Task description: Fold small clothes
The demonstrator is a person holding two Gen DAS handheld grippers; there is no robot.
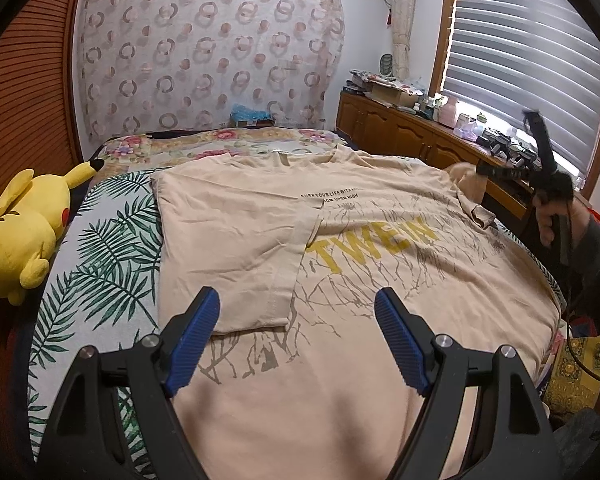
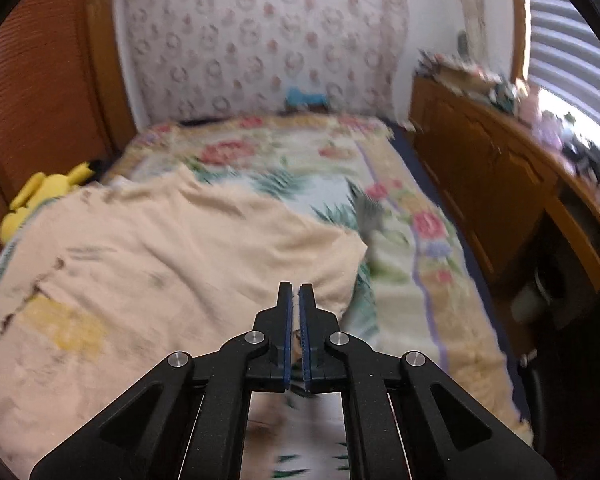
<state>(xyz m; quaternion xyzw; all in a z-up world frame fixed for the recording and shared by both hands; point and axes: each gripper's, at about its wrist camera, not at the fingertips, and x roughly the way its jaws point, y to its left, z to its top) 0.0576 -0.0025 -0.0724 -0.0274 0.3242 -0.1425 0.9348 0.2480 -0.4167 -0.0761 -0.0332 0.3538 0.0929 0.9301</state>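
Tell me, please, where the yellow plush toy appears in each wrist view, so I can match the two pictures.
Left wrist view: the yellow plush toy lies at the far left edge, on the bed beside the beige T-shirt.
Right wrist view: it sits at the left, smaller, partly hidden behind the shirt.
Shared landmark: the patterned wall cloth behind the bed.

The bed's leaf-printed cover (image 1: 100, 264) lies bare along the beige printed T-shirt (image 1: 380, 288) from 8 to 10 o'clock, giving passage there. A yellow plush toy (image 1: 24, 232) blocks the far edge at 9 o'clock. At 2 o'clock a cluttered wooden sideboard (image 1: 420, 132) hems the bed; floral bedding (image 2: 400, 240) beyond the shirt lies free.
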